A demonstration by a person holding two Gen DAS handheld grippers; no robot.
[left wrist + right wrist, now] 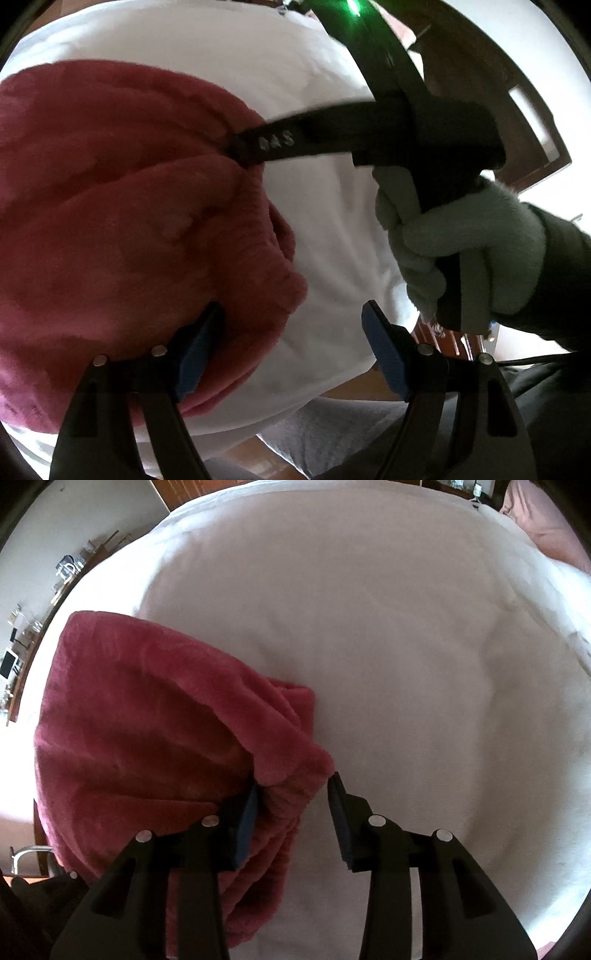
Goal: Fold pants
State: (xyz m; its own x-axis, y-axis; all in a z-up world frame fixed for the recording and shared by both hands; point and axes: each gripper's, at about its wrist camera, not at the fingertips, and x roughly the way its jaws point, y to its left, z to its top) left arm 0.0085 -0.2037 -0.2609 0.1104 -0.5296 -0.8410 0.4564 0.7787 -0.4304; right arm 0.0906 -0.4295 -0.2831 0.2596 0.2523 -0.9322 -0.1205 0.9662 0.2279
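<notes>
Left wrist view: the pants (122,229), a plush dark-pink pair, lie bunched on the white bed (325,229) and fill the left half of the picture. The left claw (291,354) stands wide. Its left pad rests against the lower edge of the fabric, while its right pad is over bare sheet, so nothing is pinched. Across the top of the view the right claw (236,147) reaches in from the right, carried by a gloved hand (461,251), and its dark fingers end at the pants' upper right edge. Blur hides whether they press the cloth there.

Right wrist view: the same pants (147,731) lie at the left of the bed (388,646), already doubled into a thick, loose bundle with a ribbed band, waistband or cuff I cannot tell, hanging toward the camera. The right claw (293,808) is at a narrow-to-middle gap with that ribbed edge between its 2 pads. The left pad touches the fabric, the right pad shows a sliver of gap, so I read this as a pinch being set, not a firm hold.

Progress, as a judgement: at least 1 fold appears made, since layers are stacked, but the bundle is lumpy and its edges do not line up. Left to do: secure the edge, carry it over for a further fold, and smooth the stack flat.
</notes>
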